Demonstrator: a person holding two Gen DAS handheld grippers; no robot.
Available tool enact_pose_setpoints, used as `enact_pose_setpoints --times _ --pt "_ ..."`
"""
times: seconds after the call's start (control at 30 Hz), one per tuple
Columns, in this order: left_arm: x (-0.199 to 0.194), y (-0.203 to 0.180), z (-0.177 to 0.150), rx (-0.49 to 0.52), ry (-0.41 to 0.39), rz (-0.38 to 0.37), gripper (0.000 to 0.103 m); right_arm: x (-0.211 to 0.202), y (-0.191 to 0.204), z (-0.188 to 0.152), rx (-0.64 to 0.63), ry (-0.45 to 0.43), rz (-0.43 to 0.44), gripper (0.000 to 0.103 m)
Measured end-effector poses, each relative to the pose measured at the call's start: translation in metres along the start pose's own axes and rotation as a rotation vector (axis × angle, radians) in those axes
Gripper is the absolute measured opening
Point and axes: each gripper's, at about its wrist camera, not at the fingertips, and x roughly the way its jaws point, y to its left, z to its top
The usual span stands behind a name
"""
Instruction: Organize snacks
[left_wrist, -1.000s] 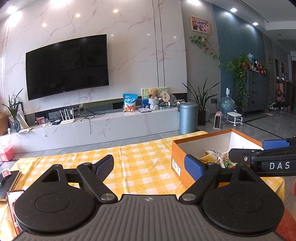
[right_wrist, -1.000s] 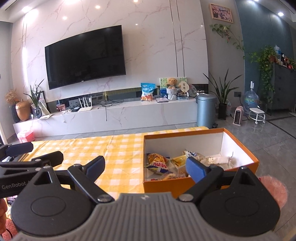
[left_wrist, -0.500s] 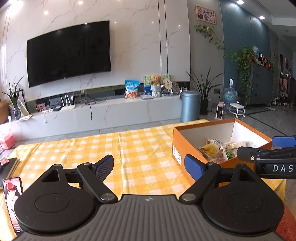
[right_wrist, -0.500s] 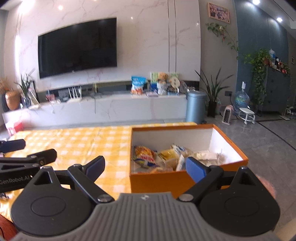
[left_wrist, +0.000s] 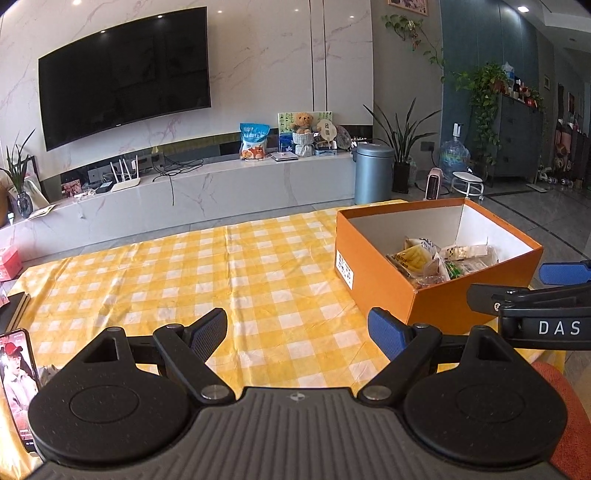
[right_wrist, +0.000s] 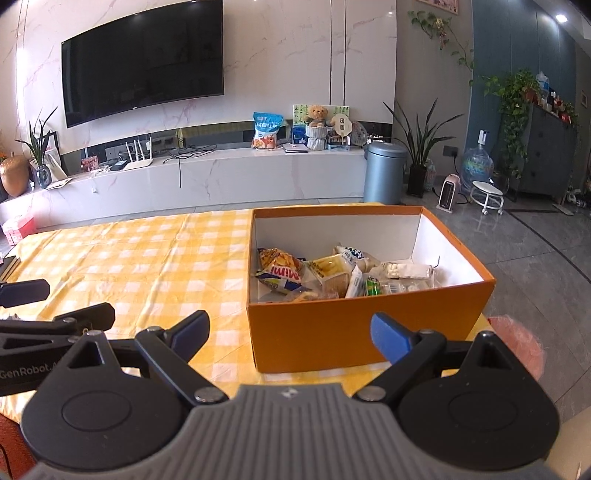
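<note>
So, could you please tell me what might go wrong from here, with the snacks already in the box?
1. The orange box sits near the table's front right corner; a nudge from the open right gripper might push it off.
2. The snack packets lie loosely overlapped, so a grasp may lift more than one.
3. A phone lies at the table edge beside the open left gripper and could get knocked off.

Left tool gapes empty over yellow checked cloth, orange snack box right

phone cut by left edge, box label print unreadable
</note>
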Motion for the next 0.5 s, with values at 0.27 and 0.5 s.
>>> enact_pose_setpoints --times 0.27,0.5 --pt "0.0017 -0.0026 0.003 0.003 0.006 -0.002 0.101 0.0 -0.0014 -0.0003 0.004 0.002 -0.006 0.092" --pt "0.0022 -0.0033 0.0034 0.006 0.011 -0.003 0.101 0.0024 0.0003 0.0006 0.001 0.01 -0.011 0.092"
